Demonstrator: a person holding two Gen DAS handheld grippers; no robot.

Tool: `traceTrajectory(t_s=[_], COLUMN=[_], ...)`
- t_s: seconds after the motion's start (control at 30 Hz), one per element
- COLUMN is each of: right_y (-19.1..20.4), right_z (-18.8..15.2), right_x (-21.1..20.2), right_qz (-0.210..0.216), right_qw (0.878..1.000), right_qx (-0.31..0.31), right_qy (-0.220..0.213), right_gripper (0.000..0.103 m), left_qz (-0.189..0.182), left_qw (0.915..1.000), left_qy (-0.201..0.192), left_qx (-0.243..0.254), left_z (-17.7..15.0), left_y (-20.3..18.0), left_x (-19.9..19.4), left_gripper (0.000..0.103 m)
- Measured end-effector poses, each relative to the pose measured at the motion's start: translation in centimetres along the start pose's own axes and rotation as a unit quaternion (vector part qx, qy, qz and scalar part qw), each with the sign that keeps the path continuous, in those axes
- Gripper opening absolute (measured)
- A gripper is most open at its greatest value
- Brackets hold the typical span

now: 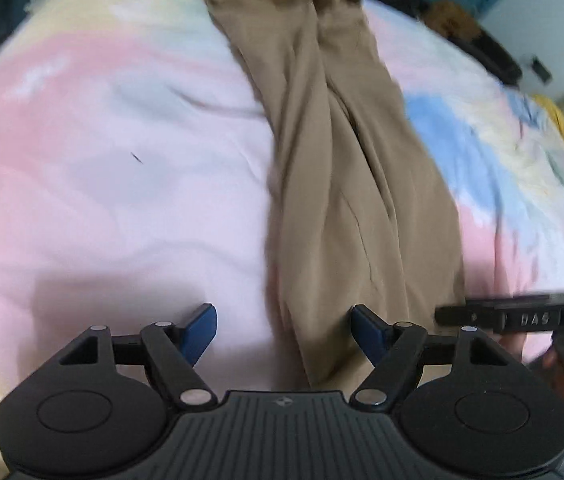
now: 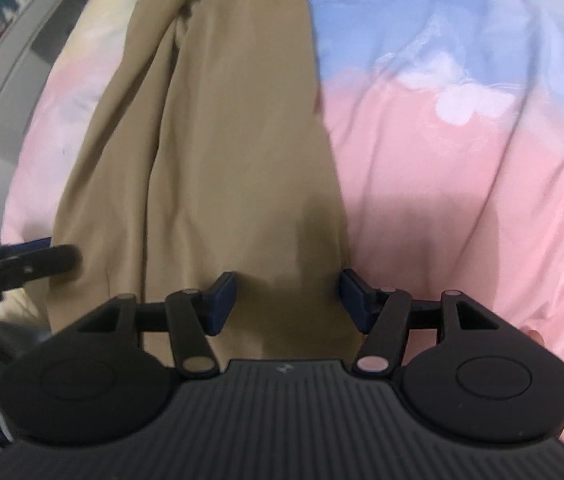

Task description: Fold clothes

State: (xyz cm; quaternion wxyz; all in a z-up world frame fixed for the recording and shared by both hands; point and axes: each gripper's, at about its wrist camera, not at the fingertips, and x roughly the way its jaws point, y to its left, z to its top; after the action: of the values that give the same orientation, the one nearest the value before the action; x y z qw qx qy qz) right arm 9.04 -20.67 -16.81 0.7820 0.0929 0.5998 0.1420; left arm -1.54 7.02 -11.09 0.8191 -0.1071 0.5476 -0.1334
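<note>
Tan trousers (image 1: 346, 152) lie stretched lengthwise across a bedspread (image 1: 101, 140) of pink, blue and white. Both tools hover at the garment's near end, the left gripper (image 1: 284, 330) and right gripper (image 2: 288, 300) each spread wide, grasping nothing.

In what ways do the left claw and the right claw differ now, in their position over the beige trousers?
The left claw is over the trousers' left edge, so one finger lies over the pastel bedsheet and one over fabric. The right claw is over the trousers' right part, cloth filling its gap. The left claw's gap looks slightly wider. Both are open, hold nothing, and have blue pads.
</note>
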Motion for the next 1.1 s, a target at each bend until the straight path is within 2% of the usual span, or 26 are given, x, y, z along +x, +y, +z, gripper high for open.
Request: traceTrajectory(t_s=[0.1, 0.17, 0.27, 0.3, 0.33, 0.4, 0.43, 0.5, 0.57, 0.67, 0.77, 0.87, 0.97, 1.1], right_y=[1.0, 2.1, 3.9, 4.5, 5.0, 5.6, 5.7, 6.4, 7.0, 6.9, 6.2, 6.2, 7.4, 8.0], right_z=[-0.6, -1.3, -2.5, -2.9, -3.2, -3.7, -3.8, -4.2, -4.6, -4.5, -4.1, -3.3, -2.3, -2.3], right_x=[0.2, 0.2, -0.2, -0.3, -0.4, -0.3, -0.2, -0.3, -0.8, -3.4, -7.7, -12.7, -17.4, -22.1], right_qz=[-0.006, -0.018, -0.027, -0.027, -0.03, -0.048, -0.054, -0.067, -0.077, -0.067, -0.036, 0.002, 0.027, 0.05], right_qw=[0.999, 0.998, 0.994, 0.992, 0.99, 0.986, 0.985, 0.981, 0.976, 0.978, 0.984, 0.983, 0.975, 0.962], right_qx=[-0.021, -0.052, -0.1, -0.116, -0.131, -0.152, -0.156, -0.177, -0.2, -0.195, -0.169, -0.155, -0.156, -0.165], right_qy=[0.025, 0.034, 0.038, 0.041, 0.044, 0.044, 0.046, 0.046, 0.041, 0.014, -0.036, -0.097, -0.156, -0.21], right_gripper=[0.06, 0.06, 0.055, 0.054, 0.053, 0.042, 0.036, 0.025, 0.013, 0.01, 0.01, 0.009, 0.009, 0.009], left_qz=[-0.016, -0.026, -0.042, -0.047, -0.037, -0.017, -0.017, -0.022, -0.028, -0.041, -0.055, -0.046, -0.036, -0.028], left_qw=[0.9988, 0.9967, 0.9915, 0.9892, 0.9882, 0.9872, 0.9881, 0.9906, 0.993, 0.9962, 0.9963, 0.9929, 0.9859, 0.9794], left_qy=[0.031, 0.051, 0.082, 0.092, 0.096, 0.097, 0.093, 0.084, 0.065, 0.014, -0.04, -0.101, -0.157, -0.194], left_qx=[0.035, 0.058, 0.093, 0.104, 0.114, 0.125, 0.121, 0.106, 0.095, 0.076, 0.052, 0.043, 0.044, 0.05], left_z=[-0.9, -1.6, -2.5, -2.8, -3.1, -3.5, -3.5, -3.5, -3.6, -3.0, -2.3, -1.3, -0.2, -0.5], left_y=[-1.3, -2.1, -3.4, -3.8, -4.1, -4.5, -4.4, -4.0, -3.4, -2.5, -1.6, -1.7, -2.4, -3.7], left_x=[0.3, 0.5, 0.8, 0.9, 1.0, 1.0, 0.8, 0.1, -1.0, -4.3, -8.3, -13.3, -18.2, -22.9], left_gripper=[0.074, 0.07, 0.051, 0.039, 0.03, 0.021, 0.014, 0.009, 0.007, 0.006, 0.006, 0.006, 0.005, 0.005])
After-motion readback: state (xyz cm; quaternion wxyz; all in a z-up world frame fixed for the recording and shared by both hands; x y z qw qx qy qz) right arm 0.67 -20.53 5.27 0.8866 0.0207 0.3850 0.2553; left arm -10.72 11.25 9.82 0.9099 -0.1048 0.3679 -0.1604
